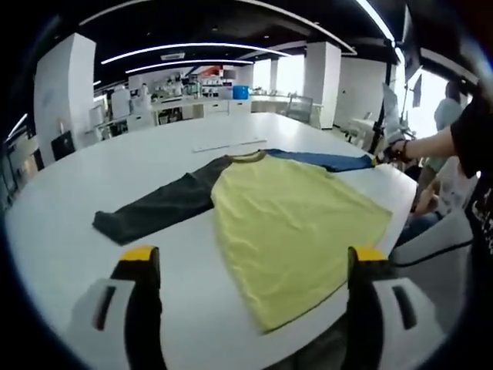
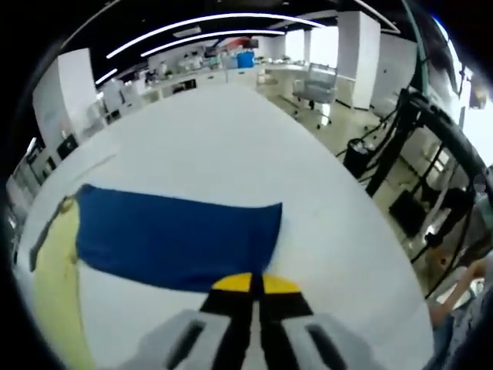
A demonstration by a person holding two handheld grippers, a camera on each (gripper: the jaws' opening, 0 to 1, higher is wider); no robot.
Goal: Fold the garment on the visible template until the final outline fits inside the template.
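A shirt with a yellow body (image 1: 293, 223) lies flat on the white table (image 1: 154, 154). Its dark grey sleeve (image 1: 158, 208) stretches out to the left, and its blue sleeve (image 1: 323, 160) reaches toward the far right edge. My left gripper (image 1: 254, 258) hovers open and wide over the near hem, touching nothing. My right gripper (image 2: 254, 284) is shut, its yellow tips pinching the near edge of the blue sleeve (image 2: 177, 235). The yellow body (image 2: 54, 285) shows at the left there. The right gripper (image 1: 387, 154), held in a hand, sits at the sleeve's cuff.
A thin pale strip (image 1: 231, 144) lies on the table beyond the collar. A person (image 1: 470, 146) stands at the table's right edge. Black stands and cables (image 2: 400, 154) and an office chair (image 2: 320, 89) are off the table's right side. Benches line the far wall.
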